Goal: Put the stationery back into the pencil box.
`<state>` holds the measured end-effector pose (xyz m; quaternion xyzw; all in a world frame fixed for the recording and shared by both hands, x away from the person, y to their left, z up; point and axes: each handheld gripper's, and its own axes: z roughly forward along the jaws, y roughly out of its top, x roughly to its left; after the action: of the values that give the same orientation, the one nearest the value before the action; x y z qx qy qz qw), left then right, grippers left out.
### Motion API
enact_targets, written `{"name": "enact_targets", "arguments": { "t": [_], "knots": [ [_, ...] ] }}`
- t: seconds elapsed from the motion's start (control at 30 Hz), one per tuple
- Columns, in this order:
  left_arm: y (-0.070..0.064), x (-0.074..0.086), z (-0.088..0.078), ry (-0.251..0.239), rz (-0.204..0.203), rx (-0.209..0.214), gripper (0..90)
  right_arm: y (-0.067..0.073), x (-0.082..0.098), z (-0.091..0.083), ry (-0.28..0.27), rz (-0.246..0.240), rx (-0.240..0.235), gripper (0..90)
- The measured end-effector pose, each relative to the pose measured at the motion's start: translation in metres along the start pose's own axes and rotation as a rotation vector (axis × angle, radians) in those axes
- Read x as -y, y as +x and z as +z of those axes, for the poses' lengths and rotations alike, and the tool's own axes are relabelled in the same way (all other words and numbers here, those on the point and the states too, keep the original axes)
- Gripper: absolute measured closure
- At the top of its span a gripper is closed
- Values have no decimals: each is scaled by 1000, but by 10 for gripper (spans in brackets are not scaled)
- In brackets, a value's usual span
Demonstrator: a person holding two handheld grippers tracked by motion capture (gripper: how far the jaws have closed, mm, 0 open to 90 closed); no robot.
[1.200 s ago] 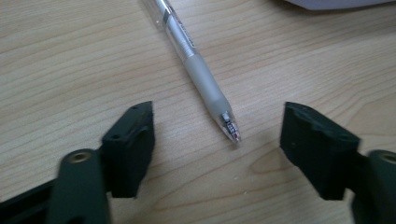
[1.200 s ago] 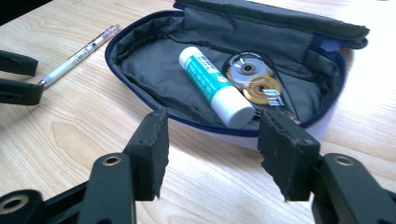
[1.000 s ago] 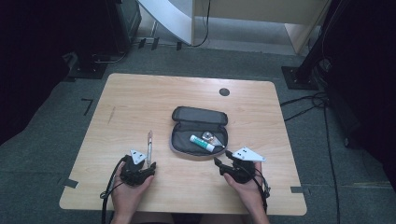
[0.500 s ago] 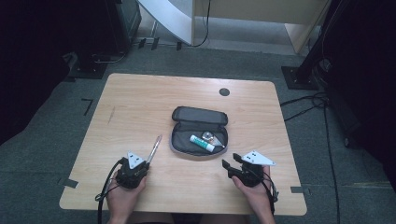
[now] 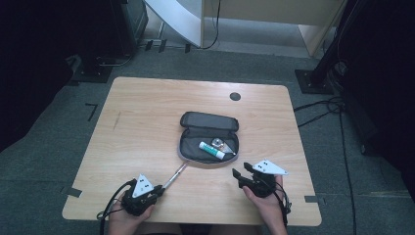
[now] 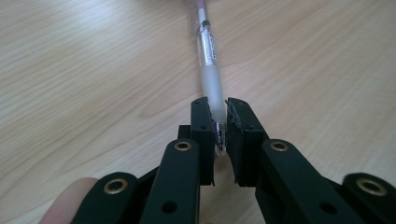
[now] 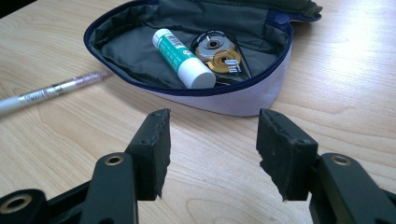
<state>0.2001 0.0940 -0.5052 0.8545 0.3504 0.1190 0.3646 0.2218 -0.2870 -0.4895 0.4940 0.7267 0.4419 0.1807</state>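
Left gripper (image 6: pixel 219 126) fingers (image 6: pixel 201 135) are clamped on the tip end of the pen (image 6: pixel 208 60), pads pressing both sides of the frosted grip section; the jaws have just been closing and the pen is between them. Right gripper (image 7: pixel 212 149) fingers (image 7: pixel 154 149) stand half apart with nothing between them, parked on the table (image 5: pixel 147 107) just in front of the pencil case (image 7: pixel 224 100). In the high view the pen (image 5: pixel 175 175) lies on the wood, running from the left gripper (image 5: pixel 155 188) up toward the near left corner of the open pencil case (image 5: pixel 208 128), far end close to its rim. Inside the case: a glue stick (image 7: pixel 182 58) and a correction tape (image 7: pixel 219 56), touching. Reads as the grasp step of packing the pen into the case, grip looks made, lift not started. Next move calls for raising the pen clear of the table, carrying it over the zip edge, and laying it lengthwise in the free strip beside the glue stick. Grip is at the very end, so the pen may droop or pivot.
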Motion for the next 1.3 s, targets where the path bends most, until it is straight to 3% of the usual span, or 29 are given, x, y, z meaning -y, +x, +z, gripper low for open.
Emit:
{"name": "enact_targets", "arguments": {
  "t": [0.2, 0.23, 0.43, 0.57, 0.67, 0.77, 0.97, 1.1, 1.3],
  "knots": [
    [-13, -8, 10, 5, 63, 79, 832, -1, 0, -2, 0, 3, 4, 454],
    [-16, -10, 14, 7, 87, 104, 832, -1, 0, -3, 1, 2, 4, 454],
    [-28, -22, 31, 36, 192, 166, 832, -2, 2, -3, -1, -4, -1, 455],
    [-31, -31, 39, 48, 248, 223, 832, -2, 3, -2, 7, -10, -9, 456],
    [-26, -35, 43, 57, 259, 264, 829, 0, 5, 0, 13, -19, -28, 457],
    [-20, -34, 43, 45, 256, 263, 815, 3, 5, 4, 30, -48, -54, 456],
    [-8, -31, 39, 40, 227, 191, 651, 8, 6, 14, 56, -84, -130, 451],
    [1, -29, 37, 32, 195, 136, 606, 12, 7, 18, 74, -100, -165, 446],
    [7, -32, 40, 25, 144, 87, 561, 17, 11, 25, 109, -127, -205, 441]
  ]
}}
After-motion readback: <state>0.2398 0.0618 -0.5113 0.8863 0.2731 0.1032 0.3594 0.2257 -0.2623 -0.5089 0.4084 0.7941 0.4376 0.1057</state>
